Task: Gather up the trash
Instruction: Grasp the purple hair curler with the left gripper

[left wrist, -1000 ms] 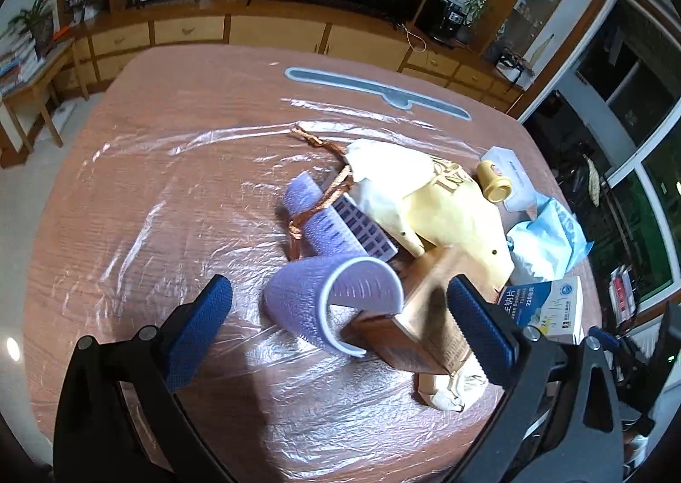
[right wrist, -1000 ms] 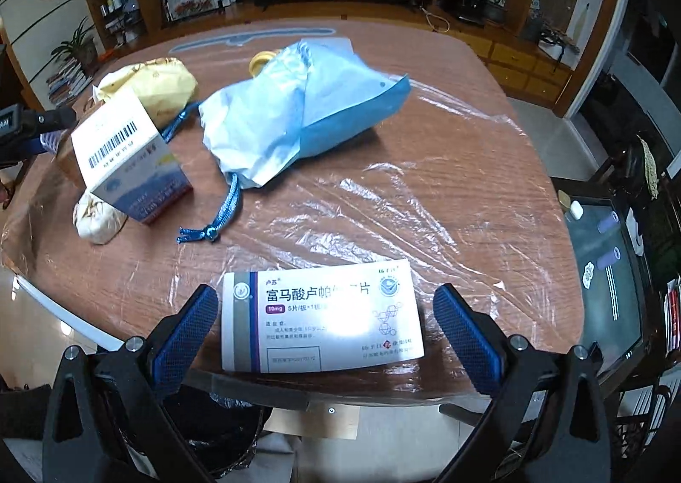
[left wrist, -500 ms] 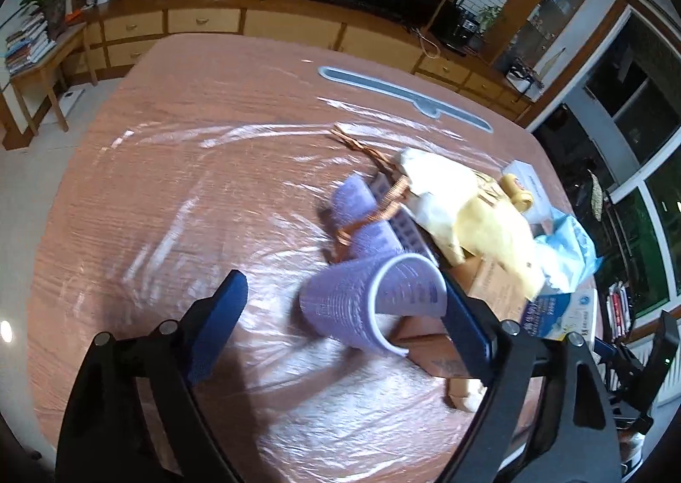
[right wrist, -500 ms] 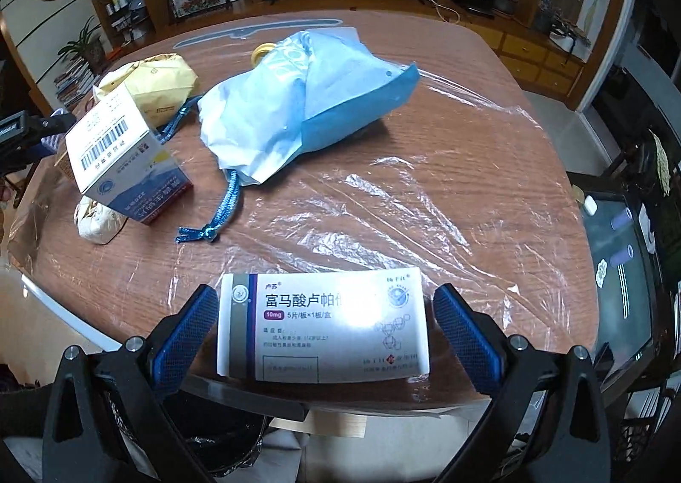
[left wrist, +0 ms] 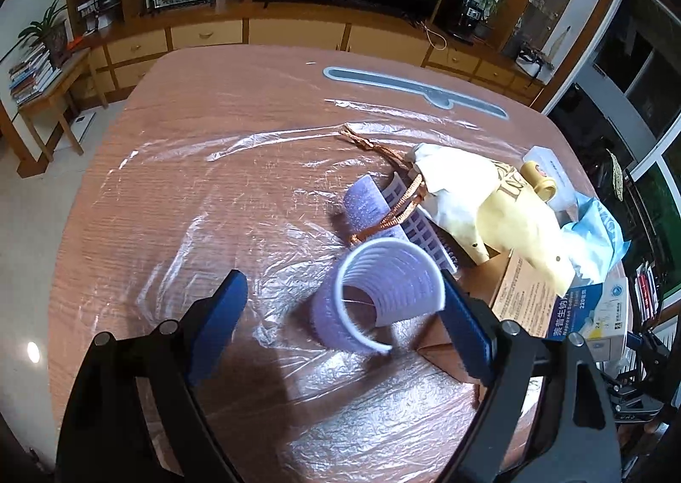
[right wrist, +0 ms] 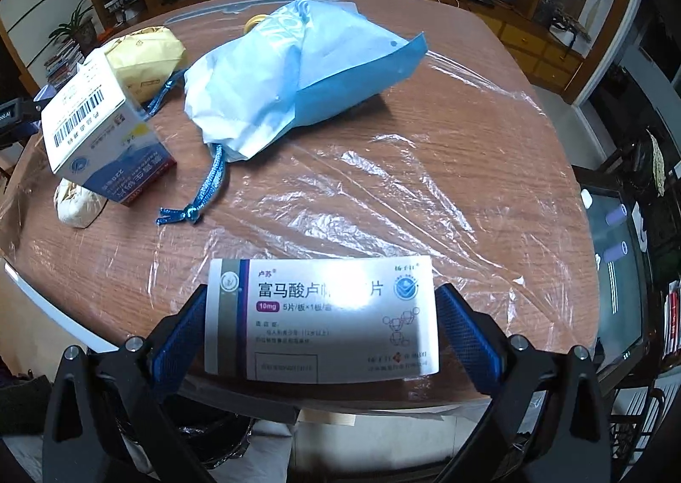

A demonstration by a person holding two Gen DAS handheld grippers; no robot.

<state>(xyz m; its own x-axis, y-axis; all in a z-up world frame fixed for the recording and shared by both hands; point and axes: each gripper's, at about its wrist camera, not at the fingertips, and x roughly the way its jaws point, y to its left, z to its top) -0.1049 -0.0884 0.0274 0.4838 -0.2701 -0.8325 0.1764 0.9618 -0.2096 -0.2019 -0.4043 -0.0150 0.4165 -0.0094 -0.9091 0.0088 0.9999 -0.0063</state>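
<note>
A ribbed purple cup (left wrist: 383, 295) leans on the plastic-covered table (left wrist: 191, 185), its mouth toward the camera. My left gripper (left wrist: 340, 291) is open around it: the right pad (left wrist: 464, 325) touches the rim, while the left pad (left wrist: 217, 321) stands well apart from it. A flat white medicine box (right wrist: 319, 321) lies at the table's near edge. My right gripper (right wrist: 323, 291) is open around this box, a pad tip at each short end, and the box rests on the table.
A yellow paper bag (left wrist: 489, 210), a copper cord (left wrist: 396, 206), a purple tray (left wrist: 421, 232) and a brown carton (left wrist: 523, 295) crowd the cup's right side. A blue paper bag (right wrist: 306, 70), a blue-white box (right wrist: 98, 130) and a crumpled wad (right wrist: 76, 202) lie beyond the medicine box.
The left jaws have narrowed and closed in on the purple cup, which has tipped mouth-up toward the camera. The right gripper has come down around the medicine box at unchanged width.
</note>
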